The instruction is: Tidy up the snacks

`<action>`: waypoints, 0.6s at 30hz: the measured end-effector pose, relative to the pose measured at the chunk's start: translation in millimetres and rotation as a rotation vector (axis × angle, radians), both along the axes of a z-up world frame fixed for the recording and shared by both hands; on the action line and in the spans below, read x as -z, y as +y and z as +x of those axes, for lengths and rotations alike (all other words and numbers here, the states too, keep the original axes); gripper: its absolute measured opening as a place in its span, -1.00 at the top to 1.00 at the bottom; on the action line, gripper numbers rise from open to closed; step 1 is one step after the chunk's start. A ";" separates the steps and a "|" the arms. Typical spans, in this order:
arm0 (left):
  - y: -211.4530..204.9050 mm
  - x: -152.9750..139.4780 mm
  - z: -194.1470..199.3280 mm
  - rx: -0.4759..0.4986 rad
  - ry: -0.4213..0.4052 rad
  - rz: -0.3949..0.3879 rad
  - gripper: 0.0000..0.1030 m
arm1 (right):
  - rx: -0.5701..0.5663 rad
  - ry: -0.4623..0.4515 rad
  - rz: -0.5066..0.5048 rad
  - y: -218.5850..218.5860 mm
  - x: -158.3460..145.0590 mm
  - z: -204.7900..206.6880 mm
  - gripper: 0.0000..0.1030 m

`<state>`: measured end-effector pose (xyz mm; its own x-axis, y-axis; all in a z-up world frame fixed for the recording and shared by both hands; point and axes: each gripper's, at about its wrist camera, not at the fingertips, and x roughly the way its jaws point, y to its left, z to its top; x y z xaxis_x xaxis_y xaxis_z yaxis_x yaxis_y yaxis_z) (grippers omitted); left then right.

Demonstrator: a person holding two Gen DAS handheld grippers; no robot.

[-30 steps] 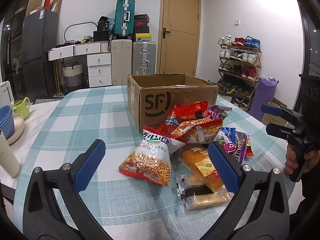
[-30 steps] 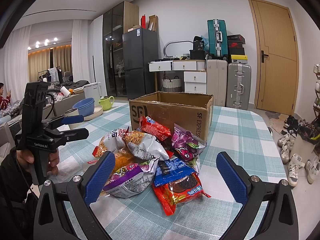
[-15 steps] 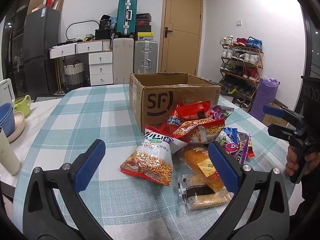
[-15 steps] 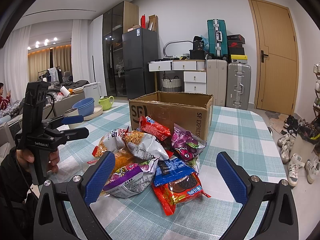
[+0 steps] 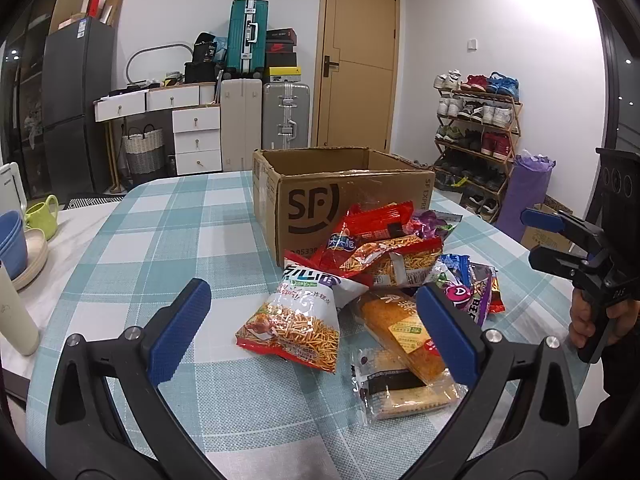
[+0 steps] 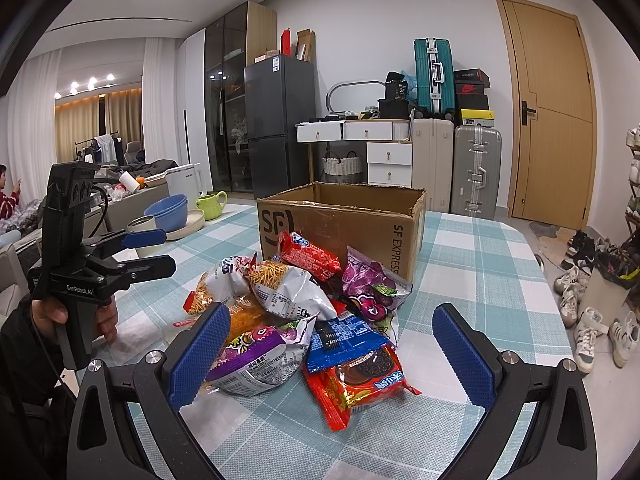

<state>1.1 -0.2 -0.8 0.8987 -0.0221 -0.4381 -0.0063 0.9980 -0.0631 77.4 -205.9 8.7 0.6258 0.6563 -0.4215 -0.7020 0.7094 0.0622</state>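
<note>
While nothing is yet held, the left wrist view shows the left gripper (image 5: 312, 328) spread wide above the near edge of the checked table (image 5: 160, 240), its blue pads either side of a noodle-snack bag (image 5: 294, 320). That bag lies flat at the near side of the snack pile (image 5: 380, 280), which rests against the front wall of the open cardboard box (image 5: 340, 196) mid-table. A wrapped bread loaf (image 5: 396, 328) and a clear-wrapped biscuit pack (image 5: 404, 384) lie just beside it. These look light, puffy and slick; I would pinch a crimped end seal rather than the crushable middle.

From the right wrist view, the right gripper (image 6: 332, 348) is likewise spread and empty, over the pile's other side. A purple bag (image 6: 252, 356) and a red cookie pack (image 6: 360, 380) lie nearest, toward the table's near edge. The cookies seem fragile, so a light grip at the wrapper's edge suits them.
</note>
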 end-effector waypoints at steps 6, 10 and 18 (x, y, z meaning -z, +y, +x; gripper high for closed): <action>1.1 1.0 1.4 -0.008 0.009 -0.009 -0.99 | 0.001 0.000 0.000 0.0 -0.3 -0.2 -0.99; 2.5 1.4 1.1 -0.015 0.009 -0.010 -0.99 | 0.001 0.000 0.000 0.6 -0.3 0.2 -0.99; 3.3 2.2 2.3 -0.027 0.013 -0.010 -0.99 | 0.001 0.000 0.000 1.5 -0.4 1.3 -0.99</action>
